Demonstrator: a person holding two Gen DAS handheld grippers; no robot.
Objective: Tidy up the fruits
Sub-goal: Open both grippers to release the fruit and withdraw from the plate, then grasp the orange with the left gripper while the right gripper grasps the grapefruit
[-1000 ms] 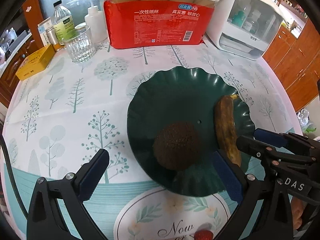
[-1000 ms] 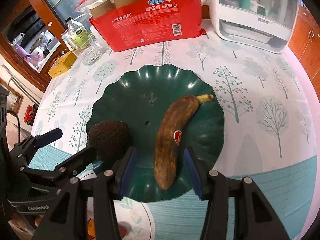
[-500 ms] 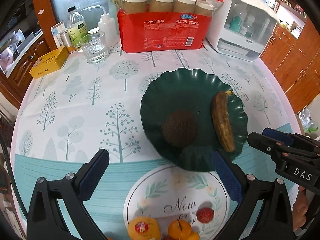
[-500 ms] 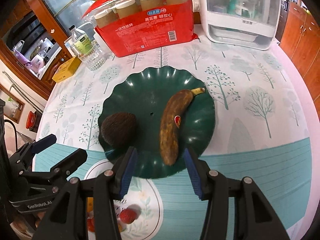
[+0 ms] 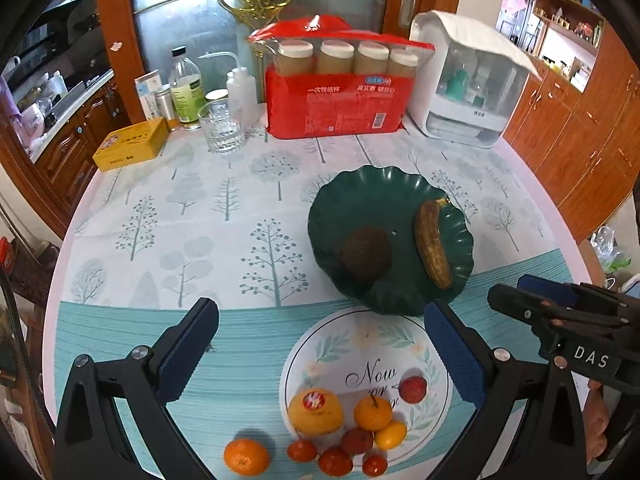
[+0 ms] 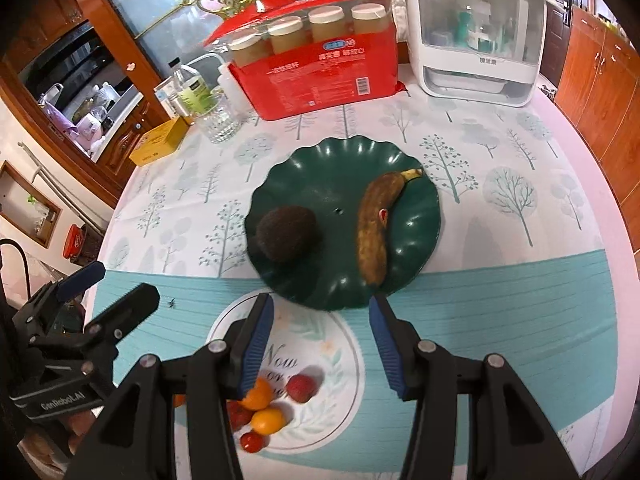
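Observation:
A dark green scalloped plate holds a brown rough avocado and a browned banana. Nearer to me, on the cloth's round print, lie several loose fruits: oranges, small red fruits and a strawberry-like red fruit. My left gripper hangs open above the near table, nothing between its pads. My right gripper is open too, empty, just short of the plate's near rim.
At the back stand a red pack of paper cups, a white countertop appliance, a glass, bottles and a yellow tin. The round table's edge curves left and right; wooden cabinets stand to the right.
Both grippers have pulled back and risen from the plate. The avocado and banana look smaller and farther, and the loose fruits near the front have come into view.

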